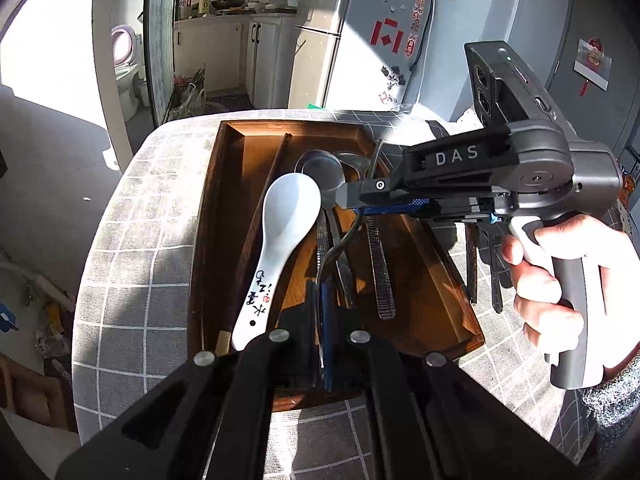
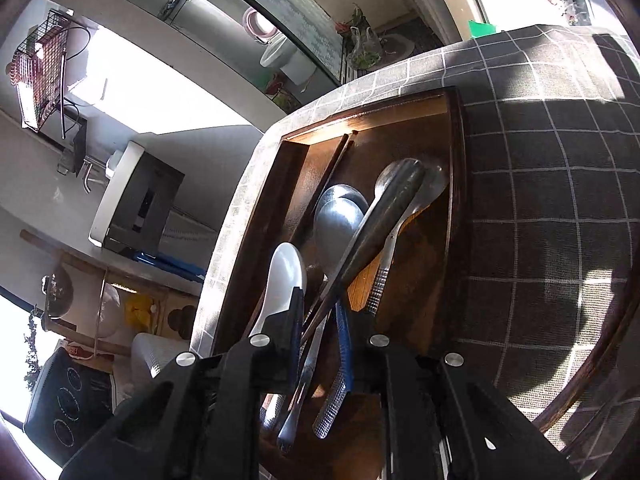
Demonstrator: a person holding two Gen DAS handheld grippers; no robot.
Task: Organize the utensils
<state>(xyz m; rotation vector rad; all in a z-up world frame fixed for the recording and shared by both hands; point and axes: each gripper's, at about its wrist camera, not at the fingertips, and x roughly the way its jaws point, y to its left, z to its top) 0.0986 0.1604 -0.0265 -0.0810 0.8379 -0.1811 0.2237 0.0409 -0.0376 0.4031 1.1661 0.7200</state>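
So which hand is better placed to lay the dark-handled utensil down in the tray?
Right: the right gripper holds the dark-handled utensil in its jaws above the wooden tray; the left gripper sits at the tray's near end, beside the white spoon.

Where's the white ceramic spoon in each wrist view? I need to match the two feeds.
Left wrist: white ceramic spoon lies centre-left in the wooden tray, bowl away from the camera, handle with black characters toward it.
Right wrist: its bowl shows lower centre-left, handle hidden behind the fingers.
Shared landmark: dark chopsticks alongside it.
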